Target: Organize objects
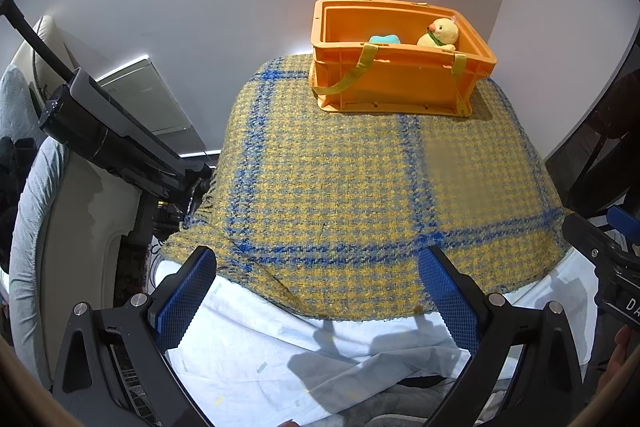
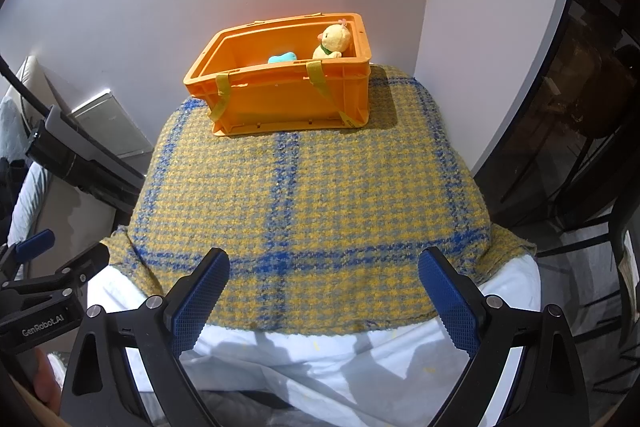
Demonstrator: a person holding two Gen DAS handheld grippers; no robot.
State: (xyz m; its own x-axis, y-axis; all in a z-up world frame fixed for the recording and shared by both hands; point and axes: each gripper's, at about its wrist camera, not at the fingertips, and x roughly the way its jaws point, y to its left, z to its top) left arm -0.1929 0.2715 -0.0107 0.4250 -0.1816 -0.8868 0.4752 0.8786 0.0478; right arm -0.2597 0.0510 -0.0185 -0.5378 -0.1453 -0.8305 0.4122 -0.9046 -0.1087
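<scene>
An orange plastic crate (image 1: 400, 83) stands at the far end of a table under a yellow and blue checked cloth (image 1: 340, 187). Inside it sit a yellow plush chick (image 1: 440, 34) and a teal soft object (image 1: 385, 39). A yellow-green strap (image 1: 352, 75) hangs over its front wall. The right wrist view shows the crate (image 2: 288, 99), chick (image 2: 334, 43) and teal object (image 2: 282, 57) too. My left gripper (image 1: 318, 291) is open and empty over the near table edge. My right gripper (image 2: 324, 295) is open and empty beside it.
A white sheet (image 1: 280, 347) hangs under the cloth at the near edge. A black tripod or stand arm (image 1: 108, 135) reaches in at the left. A white wall stands behind the table. Dark furniture (image 2: 580, 107) stands at the right.
</scene>
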